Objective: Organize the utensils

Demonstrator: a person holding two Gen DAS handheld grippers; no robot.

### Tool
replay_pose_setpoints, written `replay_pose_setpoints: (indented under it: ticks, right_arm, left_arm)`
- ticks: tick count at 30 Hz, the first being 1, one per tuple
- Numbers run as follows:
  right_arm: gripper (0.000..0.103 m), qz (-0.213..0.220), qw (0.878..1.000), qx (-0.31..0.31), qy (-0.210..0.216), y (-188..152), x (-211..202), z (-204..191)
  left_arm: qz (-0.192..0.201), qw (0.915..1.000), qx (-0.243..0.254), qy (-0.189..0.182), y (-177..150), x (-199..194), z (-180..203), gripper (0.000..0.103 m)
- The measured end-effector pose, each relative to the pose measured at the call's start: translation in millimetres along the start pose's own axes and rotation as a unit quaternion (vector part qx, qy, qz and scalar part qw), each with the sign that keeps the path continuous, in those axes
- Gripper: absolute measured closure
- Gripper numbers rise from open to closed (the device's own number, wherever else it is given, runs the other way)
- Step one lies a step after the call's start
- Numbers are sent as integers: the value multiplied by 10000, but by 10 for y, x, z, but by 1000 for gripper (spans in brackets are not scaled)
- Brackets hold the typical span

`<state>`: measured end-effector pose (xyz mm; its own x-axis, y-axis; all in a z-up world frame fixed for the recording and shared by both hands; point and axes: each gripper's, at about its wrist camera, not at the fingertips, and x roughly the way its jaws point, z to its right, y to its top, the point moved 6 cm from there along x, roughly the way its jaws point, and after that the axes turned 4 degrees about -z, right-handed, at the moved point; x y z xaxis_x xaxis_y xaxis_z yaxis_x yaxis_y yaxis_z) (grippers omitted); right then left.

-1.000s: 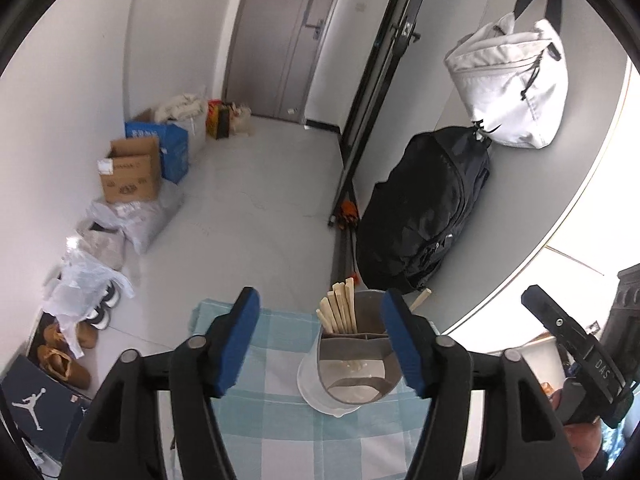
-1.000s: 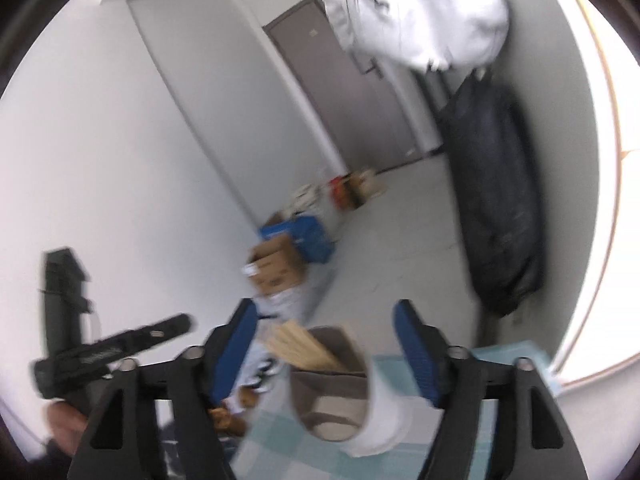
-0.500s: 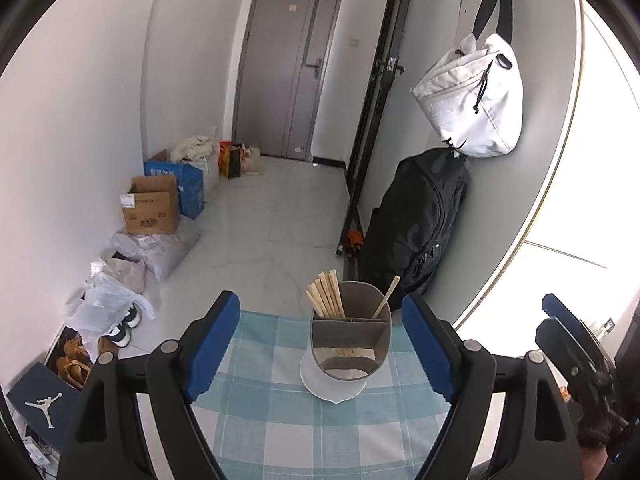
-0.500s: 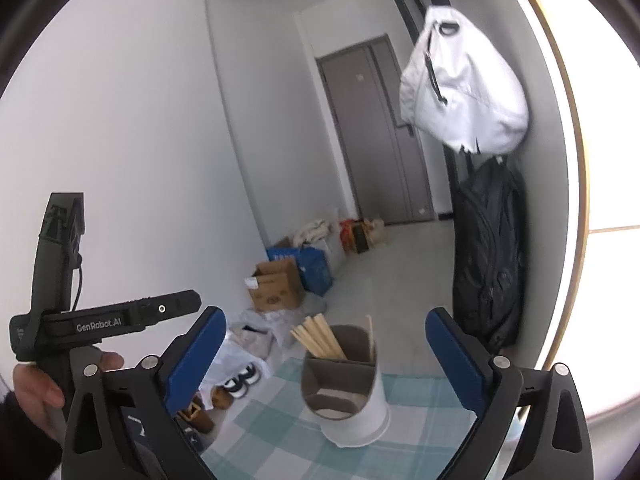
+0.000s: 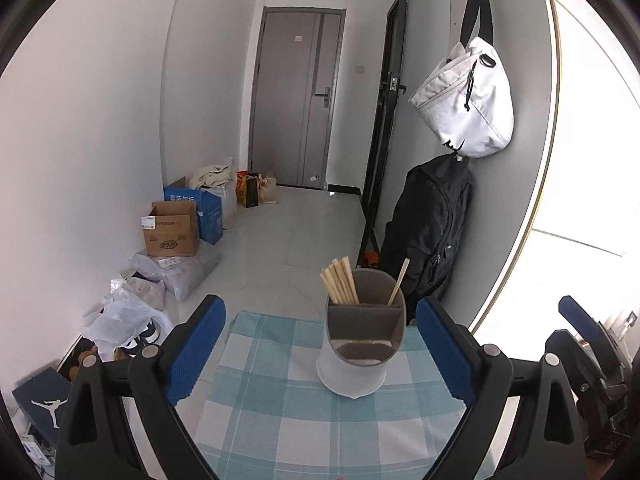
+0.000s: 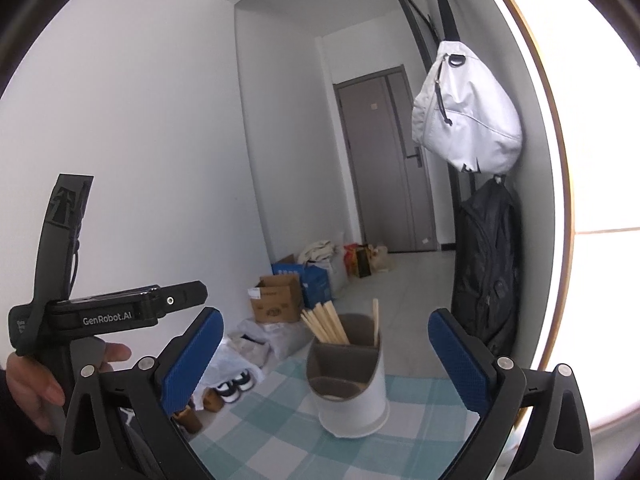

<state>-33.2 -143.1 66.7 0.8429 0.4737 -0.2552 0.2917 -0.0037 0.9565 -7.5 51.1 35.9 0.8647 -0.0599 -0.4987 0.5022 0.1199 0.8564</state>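
Both my claws are wide open and empty: left claw [image 5: 320, 352], right claw [image 6: 326, 354]; their jaws have just been opening with nothing between them. The holder [image 5: 362, 336] stands upright on the checked desk [image 5: 280, 420], ahead of both claws, untouched. Chopsticks [image 5: 340, 286] lean in a back compartment, one stick [image 5: 398, 282] apart in the next. Risk as I see it: the holder sits near the desk's far edge, so a nudge from either claw could tip it off.

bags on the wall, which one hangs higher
The white bag hangs higher, by a black strap. The black backpack hangs directly below it, reaching down behind the utensil holder.
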Motion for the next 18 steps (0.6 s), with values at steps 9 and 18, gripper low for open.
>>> replay_pose_setpoints:
  ticks: [9, 18]
  right_arm:
    - [0, -142, 9997, -28, -181, -393, 79, 116]
    - [0, -238, 9997, 19, -61, -660, 159, 128]
  left_arm:
    - [174, 9997, -60, 130, -349, 192, -47, 9]
    - [17, 9996, 88, 285, -573, 443, -43, 9]
